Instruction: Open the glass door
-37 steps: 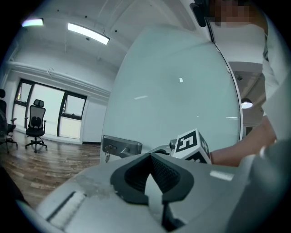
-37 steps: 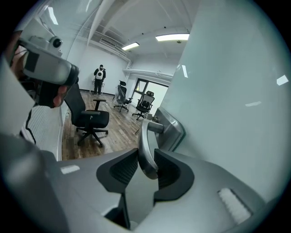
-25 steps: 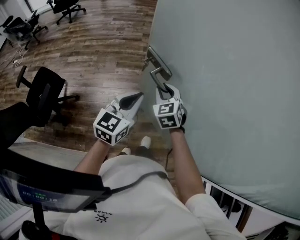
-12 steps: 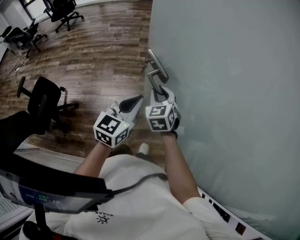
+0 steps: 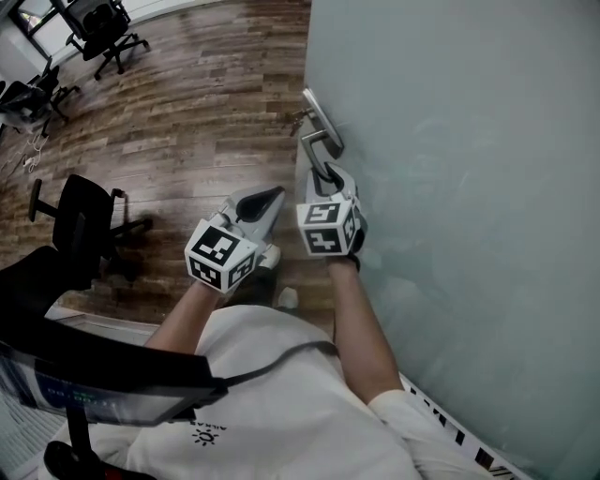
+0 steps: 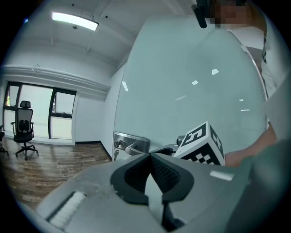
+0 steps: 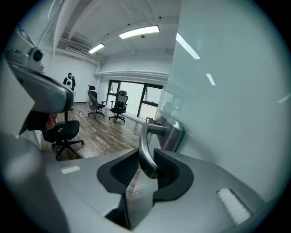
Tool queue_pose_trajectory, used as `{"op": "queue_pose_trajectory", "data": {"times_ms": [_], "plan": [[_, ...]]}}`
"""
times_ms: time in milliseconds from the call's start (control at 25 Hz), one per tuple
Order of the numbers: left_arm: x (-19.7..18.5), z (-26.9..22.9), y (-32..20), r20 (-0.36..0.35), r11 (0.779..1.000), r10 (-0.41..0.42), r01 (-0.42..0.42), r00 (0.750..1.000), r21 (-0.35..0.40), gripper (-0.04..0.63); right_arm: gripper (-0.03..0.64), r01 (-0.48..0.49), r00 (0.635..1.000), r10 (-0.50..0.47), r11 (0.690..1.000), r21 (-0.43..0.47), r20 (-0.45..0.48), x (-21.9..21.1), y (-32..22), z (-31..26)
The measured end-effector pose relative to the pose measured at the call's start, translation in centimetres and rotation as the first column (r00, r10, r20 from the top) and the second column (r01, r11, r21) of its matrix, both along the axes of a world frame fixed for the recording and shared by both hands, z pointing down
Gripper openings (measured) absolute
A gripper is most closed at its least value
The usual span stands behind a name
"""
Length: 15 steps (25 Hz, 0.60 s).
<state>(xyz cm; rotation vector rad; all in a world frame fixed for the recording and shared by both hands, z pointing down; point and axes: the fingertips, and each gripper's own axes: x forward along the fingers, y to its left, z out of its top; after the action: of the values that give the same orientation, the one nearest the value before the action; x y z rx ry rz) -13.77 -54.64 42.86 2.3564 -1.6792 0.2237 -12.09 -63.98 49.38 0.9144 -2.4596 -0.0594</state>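
Observation:
The frosted glass door (image 5: pixel 450 187) fills the right of the head view. Its metal lever handle (image 5: pixel 319 148) sticks out near the door's edge, with keys hanging at the lock plate (image 6: pixel 119 145). My right gripper (image 5: pixel 328 176) is shut on the lever, and the right gripper view shows the handle (image 7: pixel 144 145) pinched between both pads. My left gripper (image 5: pixel 272 195) hovers just left of the right one, shut and holding nothing. In the left gripper view its pads (image 6: pixel 157 170) meet at the tips, with the right gripper's marker cube (image 6: pixel 200 143) beyond.
A black office chair (image 5: pixel 80 211) stands on the wood floor (image 5: pixel 187 103) to my left, and more chairs (image 5: pixel 98 28) stand farther off. A person (image 7: pixel 69 82) stands far back by the windows. A dark monitor edge (image 5: pixel 103 375) sits at lower left.
Both grippers have travelled together with the door handle, the right one keeping its grip. The door's lower edge has swung and the black chair has slid left in the head view.

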Motion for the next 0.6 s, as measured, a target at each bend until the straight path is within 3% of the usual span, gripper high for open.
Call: {"op": "queue_pose_trajectory", "data": {"times_ms": [280, 600], "plan": [[7.1, 1.6, -16.4, 0.006, 0.996, 0.081, -0.080, 0.997, -0.029, 0.005, 0.106, -0.030, 0.999, 0.031, 0.999, -0.042, 0.032, 7.7, -14.4, 2.5], [3.2, -0.6, -16.9, -0.027, 0.975, 0.223, -0.223, 0.974, 0.004, 0.005, 0.107, -0.118, 0.992, 0.119, 0.993, -0.019, 0.029, 7.8, -13.4, 0.4]]}}
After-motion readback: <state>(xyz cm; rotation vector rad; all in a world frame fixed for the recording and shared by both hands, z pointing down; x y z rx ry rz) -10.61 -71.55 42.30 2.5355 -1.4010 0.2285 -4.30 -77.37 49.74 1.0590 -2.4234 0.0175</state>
